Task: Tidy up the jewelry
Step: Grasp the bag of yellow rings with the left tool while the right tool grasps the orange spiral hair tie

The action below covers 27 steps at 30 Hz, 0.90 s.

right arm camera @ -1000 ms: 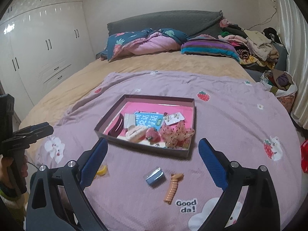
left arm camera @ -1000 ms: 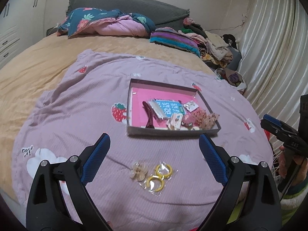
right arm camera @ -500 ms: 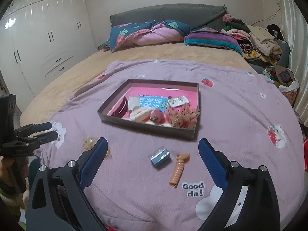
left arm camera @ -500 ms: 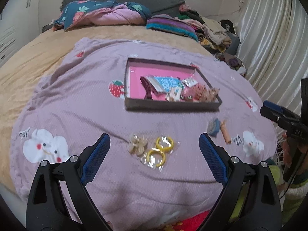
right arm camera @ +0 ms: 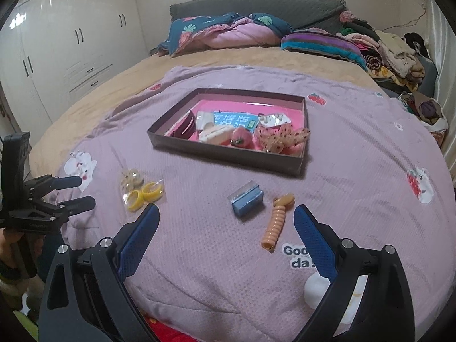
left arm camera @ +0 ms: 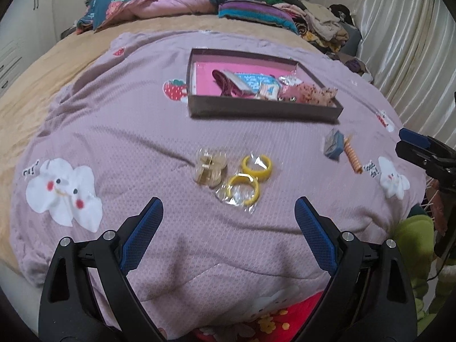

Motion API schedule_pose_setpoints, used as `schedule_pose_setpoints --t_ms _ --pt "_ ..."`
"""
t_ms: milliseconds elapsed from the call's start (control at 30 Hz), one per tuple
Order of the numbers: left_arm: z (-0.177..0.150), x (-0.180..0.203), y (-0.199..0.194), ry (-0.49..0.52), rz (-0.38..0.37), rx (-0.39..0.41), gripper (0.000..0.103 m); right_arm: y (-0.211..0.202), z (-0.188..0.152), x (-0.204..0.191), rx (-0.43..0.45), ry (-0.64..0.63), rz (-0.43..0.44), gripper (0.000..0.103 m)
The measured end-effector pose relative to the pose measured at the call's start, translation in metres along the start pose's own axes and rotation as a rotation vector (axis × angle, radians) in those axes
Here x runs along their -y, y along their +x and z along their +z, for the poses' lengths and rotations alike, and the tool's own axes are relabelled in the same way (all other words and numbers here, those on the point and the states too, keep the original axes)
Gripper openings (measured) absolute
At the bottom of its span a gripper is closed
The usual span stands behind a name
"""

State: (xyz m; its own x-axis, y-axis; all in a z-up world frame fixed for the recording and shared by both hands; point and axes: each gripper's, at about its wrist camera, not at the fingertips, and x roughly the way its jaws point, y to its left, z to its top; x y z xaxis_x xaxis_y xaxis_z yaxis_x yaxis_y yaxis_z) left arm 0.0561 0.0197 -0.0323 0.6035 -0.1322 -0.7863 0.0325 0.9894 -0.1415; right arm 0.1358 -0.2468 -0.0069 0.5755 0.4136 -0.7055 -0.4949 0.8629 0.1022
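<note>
Both the left hand-held gripper (left arm camera: 228,216) and the right hand-held gripper (right arm camera: 226,222) gaped wide, empty. Bare quilted blanket (left arm camera: 128,131) lay between them and the shallow cardboard tray (left arm camera: 262,111); nearer than the tray lay glossy yellow rings (left arm camera: 248,179), a ribbed peach coil (right arm camera: 276,222) and a blue packet (right arm camera: 246,199).

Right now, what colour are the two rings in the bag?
Yellow rings, clearest in the left wrist view.

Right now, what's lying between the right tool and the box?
In the right wrist view, a small blue packet and a peach spiral hair tie lie on the blanket between the right tool and the box.
</note>
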Motion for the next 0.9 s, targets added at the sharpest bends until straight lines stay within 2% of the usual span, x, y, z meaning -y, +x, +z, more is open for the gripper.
schedule_pose_setpoints --t_ms 333,667,800,900 --pt "-0.006 -0.005 0.018 -0.016 -0.004 -0.033 0.086 0.020 -0.020 -0.003 -0.051 -0.004 0.008 0.095" --pt "-0.005 0.000 0.033 -0.008 -0.039 -0.058 0.086 0.037 -0.034 -0.001 -0.093 -0.004 0.001 0.095" --pt "-0.006 0.007 0.039 0.006 -0.067 -0.079 0.076 0.044 -0.038 0.005 -0.111 0.010 -0.008 0.094" --pt "-0.006 0.016 0.043 0.037 -0.083 -0.090 0.073 0.048 -0.040 0.012 -0.118 0.026 -0.023 0.094"
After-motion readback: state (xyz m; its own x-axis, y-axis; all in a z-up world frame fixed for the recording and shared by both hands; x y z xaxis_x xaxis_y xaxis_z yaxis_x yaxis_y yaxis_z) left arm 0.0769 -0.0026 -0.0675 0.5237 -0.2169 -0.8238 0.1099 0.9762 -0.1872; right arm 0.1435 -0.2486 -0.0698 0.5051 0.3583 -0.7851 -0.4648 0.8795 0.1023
